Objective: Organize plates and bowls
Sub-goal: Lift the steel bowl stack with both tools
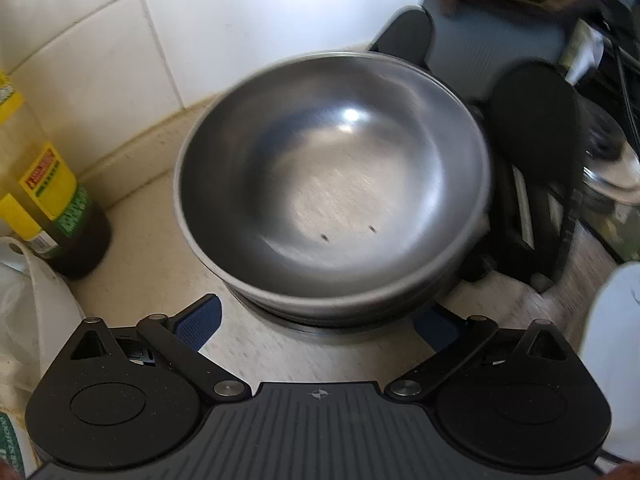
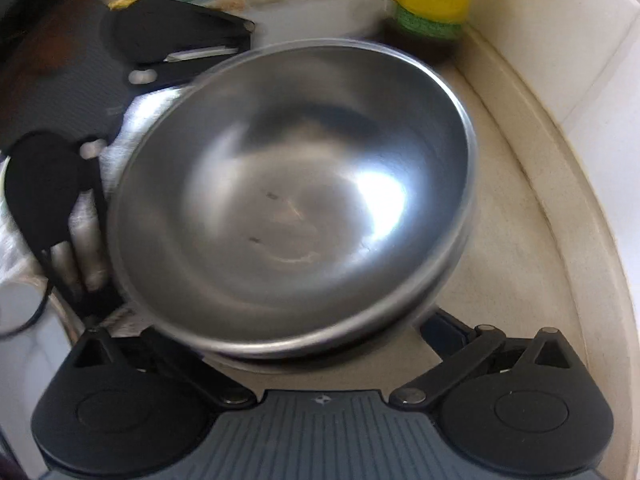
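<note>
1. Stainless-steel bowl (image 1: 334,184), empty and upright, stands on a pale counter (image 1: 256,344) in the corner below a white tiled wall (image 1: 120,40); it appears nested on further bowls, whose rims show beneath it, though blur hides how many.
2. Left gripper (image 1: 320,320): jaws spread wide on the near side of the bowl stack. Blue-padded fingertips (image 1: 202,318) flank the base of the stack and grip nothing; whether they touch it cannot be told.
3. Right gripper (image 2: 296,340): jaws likewise spread wide, at the opposite side of the same bowl (image 2: 292,196). Its left finger is hidden under the rim, so contact cannot be judged; nothing is clamped.
4. Each camera shows the other gripper beyond the bowl: the right one (image 1: 516,184) in the left view, the left one (image 2: 120,92) in the right view.
5. Dark bottle with a yellow-and-green label (image 1: 56,204) stands on the counter near the bowl, against the wall; it also appears in the right view (image 2: 430,4).
</note>
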Available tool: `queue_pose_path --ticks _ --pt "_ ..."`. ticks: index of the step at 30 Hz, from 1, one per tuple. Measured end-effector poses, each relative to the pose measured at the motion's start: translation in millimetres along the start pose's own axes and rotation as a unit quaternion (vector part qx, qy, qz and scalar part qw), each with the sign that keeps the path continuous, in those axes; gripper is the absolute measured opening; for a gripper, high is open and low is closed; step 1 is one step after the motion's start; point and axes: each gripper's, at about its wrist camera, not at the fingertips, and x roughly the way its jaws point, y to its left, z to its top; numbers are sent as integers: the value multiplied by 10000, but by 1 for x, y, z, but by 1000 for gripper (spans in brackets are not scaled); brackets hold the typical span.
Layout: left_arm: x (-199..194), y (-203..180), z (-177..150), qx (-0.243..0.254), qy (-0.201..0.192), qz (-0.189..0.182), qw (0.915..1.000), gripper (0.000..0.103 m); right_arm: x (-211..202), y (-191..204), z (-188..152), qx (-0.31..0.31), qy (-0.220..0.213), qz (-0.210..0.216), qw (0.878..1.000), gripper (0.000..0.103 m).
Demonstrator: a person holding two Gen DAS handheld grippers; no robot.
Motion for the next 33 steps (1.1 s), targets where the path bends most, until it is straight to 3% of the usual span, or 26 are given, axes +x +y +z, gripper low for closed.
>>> queue_pose_path --ticks 9,18,22,29,31,33 --pt "5 22 -6 -254 -73 -476 9985 103 7 1 -9 -469 -374 187 9980 103" --pt "-1 35 -22 -78 -492 -625 9968 103 7 -7 -16 -483 -237 120 9985 103" --pt "10 28 -16 -81 -620 -642 9960 103 10 -6 -22 -438 -536 192 9974 103" --pt "14 28 -1 13 -420 -737 9964 103 6 1 -17 -1037 -784 -50 9915 103" --pt "13 26 0 -28 -372 -692 9969 103 4 8 -17 -1175 -828 -75 9896 95" --pt "9 21 2 -21 -316 -661 9973 103 3 11 -16 -1164 -790 -88 9900 95"
